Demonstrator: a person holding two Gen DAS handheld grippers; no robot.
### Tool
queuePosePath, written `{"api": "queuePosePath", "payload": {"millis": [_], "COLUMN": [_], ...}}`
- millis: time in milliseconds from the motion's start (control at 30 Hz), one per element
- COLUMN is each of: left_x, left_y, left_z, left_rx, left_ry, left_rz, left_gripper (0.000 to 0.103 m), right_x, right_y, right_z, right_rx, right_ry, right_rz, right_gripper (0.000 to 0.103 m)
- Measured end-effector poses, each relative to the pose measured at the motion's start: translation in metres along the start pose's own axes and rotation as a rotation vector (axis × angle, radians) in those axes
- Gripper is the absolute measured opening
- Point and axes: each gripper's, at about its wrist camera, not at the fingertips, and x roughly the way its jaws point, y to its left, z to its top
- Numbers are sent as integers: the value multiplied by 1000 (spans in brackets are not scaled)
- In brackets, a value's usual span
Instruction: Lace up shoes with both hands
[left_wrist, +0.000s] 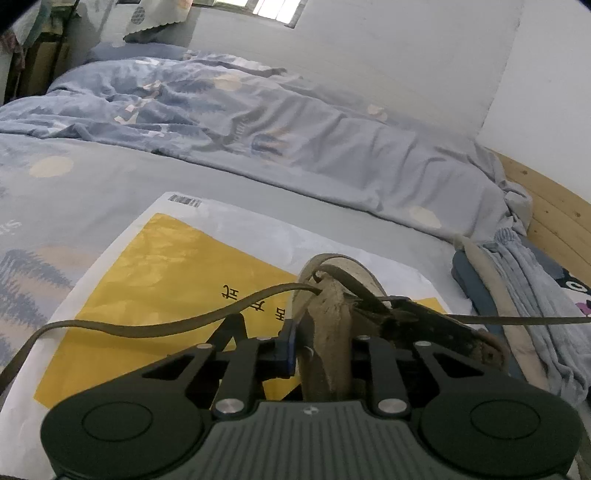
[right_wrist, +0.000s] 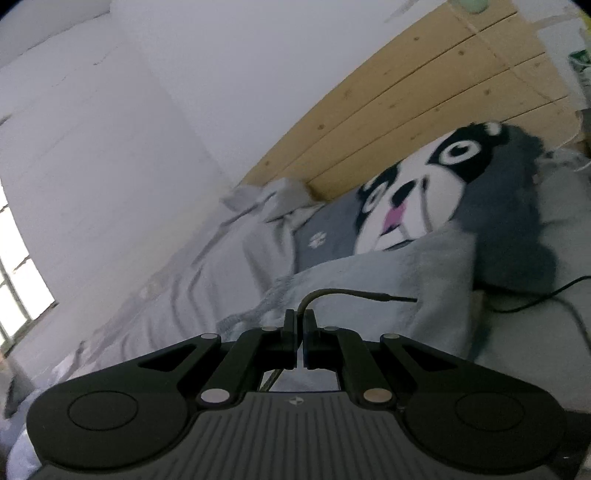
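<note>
In the left wrist view the shoe stands on a white and yellow plastic bag spread over the bed, and the left gripper is clamped on the shoe's edge, pointing along the bed and slightly upward. Left of the shoe the bag lies flat and bare; beyond it a rumpled blue quilt rises against a white wall. Right of the shoe, folded clothes crowd close beside it, before a wooden headboard. One lace loops left from the shoe, and another strand runs taut to the right. In the right wrist view the right gripper is pinched together on the lace end, tilted up toward the headboard, with a cartoon-faced pillow and grey bedding ahead. No shoe shows here.
</note>
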Motion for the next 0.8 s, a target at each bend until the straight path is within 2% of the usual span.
{"api": "queuePosePath", "payload": {"millis": [233,367,567,700,800], "left_x": [0,0,0,0,3], "left_y": [1,2,10,14,20], "left_z": [0,0,3,6,8], "left_rx": [1,-4,-55,-95,-152], "left_ry": [-1,-4,12,39,78], "left_rz": [-1,-8,-34,-71,-122], "left_gripper": [17,17,26,45,45], "right_x": [-1,9,18,21,22], "right_y": [-19,-23,-15,-9,-6], "right_z": [10,5,-10,-16,-19], "right_rx": [9,2,-13,-43,-58], "right_ry": [-26,39,107,110,113], "right_rz": [-120,-123,-118,-137,-159], "right_gripper": [3,3,3,4,6]}}
